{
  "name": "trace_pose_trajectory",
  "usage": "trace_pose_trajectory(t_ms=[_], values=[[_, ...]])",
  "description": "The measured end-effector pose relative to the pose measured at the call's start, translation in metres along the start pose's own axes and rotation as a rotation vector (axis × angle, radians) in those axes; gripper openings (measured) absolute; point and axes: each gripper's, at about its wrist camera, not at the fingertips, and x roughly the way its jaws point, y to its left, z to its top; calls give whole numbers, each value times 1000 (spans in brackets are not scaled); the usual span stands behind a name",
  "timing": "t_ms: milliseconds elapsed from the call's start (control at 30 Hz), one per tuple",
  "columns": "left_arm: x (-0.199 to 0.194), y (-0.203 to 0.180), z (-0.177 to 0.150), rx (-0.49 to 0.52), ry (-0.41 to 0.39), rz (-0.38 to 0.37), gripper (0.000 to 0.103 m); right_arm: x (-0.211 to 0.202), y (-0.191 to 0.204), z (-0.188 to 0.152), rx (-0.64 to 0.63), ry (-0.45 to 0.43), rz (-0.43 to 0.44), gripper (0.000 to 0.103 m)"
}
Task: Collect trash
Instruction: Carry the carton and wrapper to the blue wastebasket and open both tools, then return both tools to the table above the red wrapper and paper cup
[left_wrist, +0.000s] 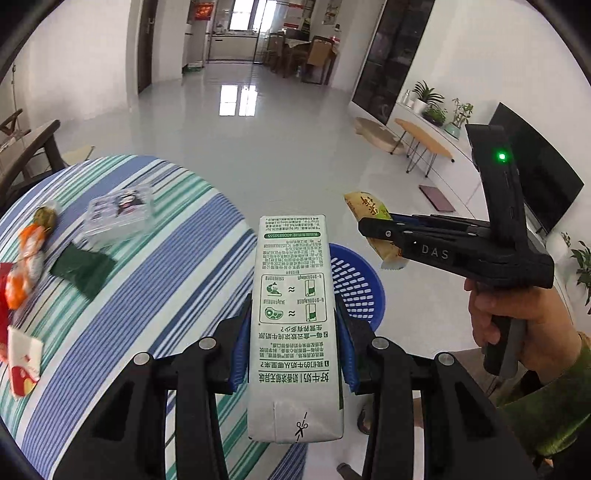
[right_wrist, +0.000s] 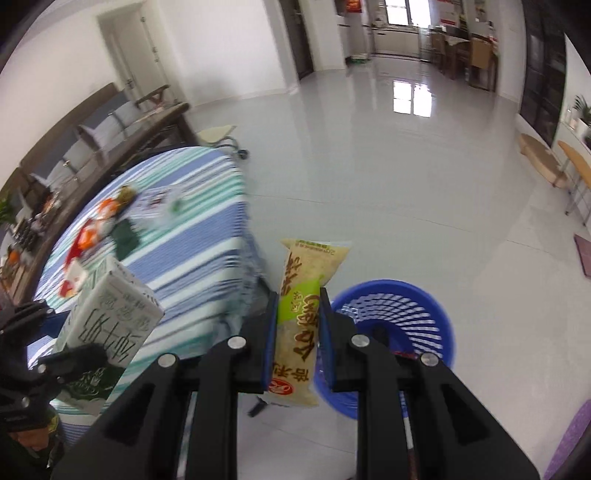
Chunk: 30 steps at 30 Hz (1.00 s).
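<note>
Left gripper (left_wrist: 291, 339) clamps milk carton (left_wrist: 291, 314) — right gripper (right_wrist: 297, 332) pinches snack packet (right_wrist: 303, 317) above blue basket (right_wrist: 424, 314).

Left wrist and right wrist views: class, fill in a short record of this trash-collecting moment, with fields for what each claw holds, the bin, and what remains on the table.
left claw: shut on milk carton, clamped on both sides
right claw: shut on snack packet, yellow and green
bin: blue basket on the floor beside the table, below both claws
table: striped tablecloth
left on table: clear plastic box, dark green wrapper, orange wrapper, red and white wrapper
</note>
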Motion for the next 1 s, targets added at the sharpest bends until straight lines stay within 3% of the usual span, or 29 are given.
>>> trace_pose_trajectory(t_ms=[133,300,500,533,567,600,667,800,867,933,1000], values=[[52,-21,19,-21,41,-59,40,17,-49,-1,51,20,-40,19],[124,-42,34,-42,90,-81,41,37,-89,-5,102,48,-55,19],[186,-50,38,-50,126,-75,41,61,-123,-11,199,71,-7,22],[193,-50,38,-50,126,-76,41,65,-127,-12,210,78,-3,28],[202,-51,39,-48,125,-75,43,68,-129,-12,223,78,-4,45],[211,-51,40,-46,127,-69,54,69,-134,-14,244,73,-12,53],[224,-50,42,-49,132,-43,69,67,-145,-14,280,66,-22,57],[215,-50,47,-52,113,-40,78,48,-149,-10,286,24,-81,58],[189,-54,47,-35,73,-46,86,33,-143,-8,271,-18,-129,82],[157,-59,47,-11,27,-45,91,22,-131,-9,253,-61,-178,93],[120,-60,43,4,-12,-53,94,13,-113,-11,213,-84,-205,93]])
